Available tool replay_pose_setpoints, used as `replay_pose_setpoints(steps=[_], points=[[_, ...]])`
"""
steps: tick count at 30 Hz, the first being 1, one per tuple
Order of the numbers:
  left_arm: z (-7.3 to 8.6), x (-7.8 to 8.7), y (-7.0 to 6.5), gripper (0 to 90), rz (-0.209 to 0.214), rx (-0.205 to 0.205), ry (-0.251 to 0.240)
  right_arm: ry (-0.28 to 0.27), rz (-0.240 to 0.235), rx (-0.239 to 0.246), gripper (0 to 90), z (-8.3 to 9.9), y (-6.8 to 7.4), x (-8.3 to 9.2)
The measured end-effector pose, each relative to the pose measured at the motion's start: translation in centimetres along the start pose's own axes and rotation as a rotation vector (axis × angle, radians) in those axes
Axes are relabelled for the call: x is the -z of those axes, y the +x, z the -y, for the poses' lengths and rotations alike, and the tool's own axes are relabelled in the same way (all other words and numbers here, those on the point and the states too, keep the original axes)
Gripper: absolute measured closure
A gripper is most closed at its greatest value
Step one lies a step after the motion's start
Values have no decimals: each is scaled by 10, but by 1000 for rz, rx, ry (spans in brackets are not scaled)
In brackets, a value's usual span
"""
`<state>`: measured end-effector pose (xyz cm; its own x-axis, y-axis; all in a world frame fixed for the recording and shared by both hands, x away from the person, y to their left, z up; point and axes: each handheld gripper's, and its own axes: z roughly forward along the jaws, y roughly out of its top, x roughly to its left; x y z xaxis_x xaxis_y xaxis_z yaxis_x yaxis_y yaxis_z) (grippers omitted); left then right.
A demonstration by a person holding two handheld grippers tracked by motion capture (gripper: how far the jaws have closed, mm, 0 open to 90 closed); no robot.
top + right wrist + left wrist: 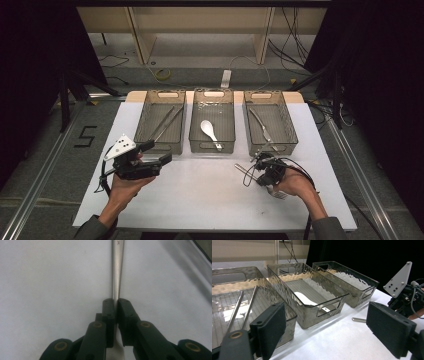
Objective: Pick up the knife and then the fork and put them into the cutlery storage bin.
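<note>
A metal utensil handle (117,270) is lying on the white table (200,195) before the right-hand bin (287,127), the right gripper (116,305) pinching it. The left gripper (324,325) is hovering spread, holding nothing.

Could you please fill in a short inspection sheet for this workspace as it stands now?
Surface: white table, bare in the middle.
Job's things: metal utensil lying on the table by the right bin; left bin holds two metal rods; middle bin holds a white spoon.
Clutter: nothing seen.
Grippers: right tongs shut on the utensil's handle; left tongs open, with nothing between them.
Cables: black cable looped at the right tongs.
Surroundings: wooden shelf, floor wires.
</note>
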<state>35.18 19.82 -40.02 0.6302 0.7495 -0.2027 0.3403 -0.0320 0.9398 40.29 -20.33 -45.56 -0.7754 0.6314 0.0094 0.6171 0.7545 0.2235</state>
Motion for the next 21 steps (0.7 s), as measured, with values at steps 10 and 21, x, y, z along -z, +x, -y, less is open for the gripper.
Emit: replay_pose_setpoints(steps=[10,21], points=[[0,0,0,157,-1,-5,-1,-2,25,53,849,-1,3,1],[0,0,0,157,-4,-5,-3,-55,65,63,851,2,-3,9]])
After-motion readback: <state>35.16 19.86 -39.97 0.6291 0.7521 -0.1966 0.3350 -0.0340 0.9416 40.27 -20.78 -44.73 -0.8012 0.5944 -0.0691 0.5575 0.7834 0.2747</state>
